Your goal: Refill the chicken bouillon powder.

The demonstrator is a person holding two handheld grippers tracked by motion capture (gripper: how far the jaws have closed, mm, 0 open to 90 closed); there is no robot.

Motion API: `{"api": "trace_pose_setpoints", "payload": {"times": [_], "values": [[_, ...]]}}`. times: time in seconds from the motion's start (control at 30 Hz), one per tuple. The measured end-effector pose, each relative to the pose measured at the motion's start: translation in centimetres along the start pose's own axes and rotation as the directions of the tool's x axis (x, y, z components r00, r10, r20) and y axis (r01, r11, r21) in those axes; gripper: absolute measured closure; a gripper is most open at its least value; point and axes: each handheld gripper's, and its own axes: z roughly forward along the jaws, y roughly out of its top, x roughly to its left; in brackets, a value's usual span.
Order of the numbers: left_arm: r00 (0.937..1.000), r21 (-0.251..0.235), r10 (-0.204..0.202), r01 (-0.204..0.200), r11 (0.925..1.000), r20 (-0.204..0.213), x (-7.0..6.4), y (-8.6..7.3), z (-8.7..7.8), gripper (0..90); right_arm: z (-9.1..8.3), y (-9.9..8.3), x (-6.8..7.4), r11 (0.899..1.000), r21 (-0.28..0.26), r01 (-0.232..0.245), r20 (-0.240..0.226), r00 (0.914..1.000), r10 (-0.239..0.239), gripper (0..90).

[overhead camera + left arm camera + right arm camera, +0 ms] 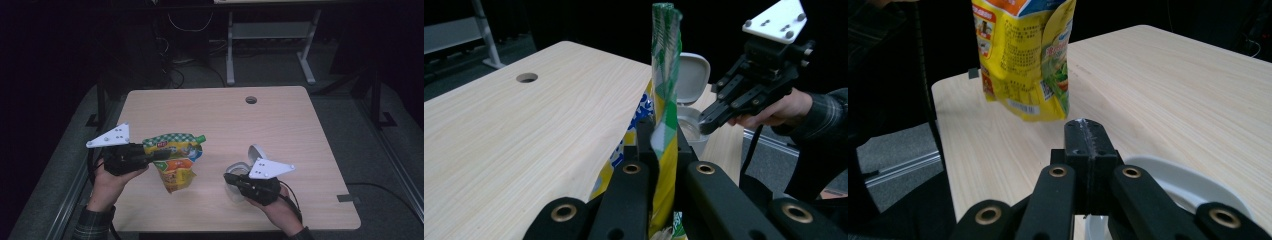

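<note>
The left gripper (150,156) has its jaws closed on the top edge of the yellow-and-green spouted pouch (176,160), holding it up off the bench (280,120) so the bag hangs free, to the left of the white tub (239,175). That tub, with its hinged lid (256,151) flipped open behind it, stands near the bench's near edge. The right gripper (231,177) sits at the tub's rim with jaws pressed together; whether they pinch the rim I cannot tell, though it looks like a steadying hold. I would judge the step to be carrying the pouch over to the tub, perhaps to pour from the green cap (201,138). The next move calls for bringing the pouch rightward and tipping the spout toward the tub's mouth while the tub stays put. Beyond the tub there is plenty of bare bench; the tub's closeness to the near edge leaves little margin for a nudge.
</note>
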Motion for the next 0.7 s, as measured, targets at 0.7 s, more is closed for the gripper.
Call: {"api": "trace_pose_setpoints", "payload": {"times": [0.7], "values": [[0.9955,-0.009,0.021,-0.020,0.9998,0.092,-0.5,1.9,1.3,90.0,4.3,2.5,0.6,1.000,-0.018,-0.025,0.078,0.9966,0.026,89.8]]}}
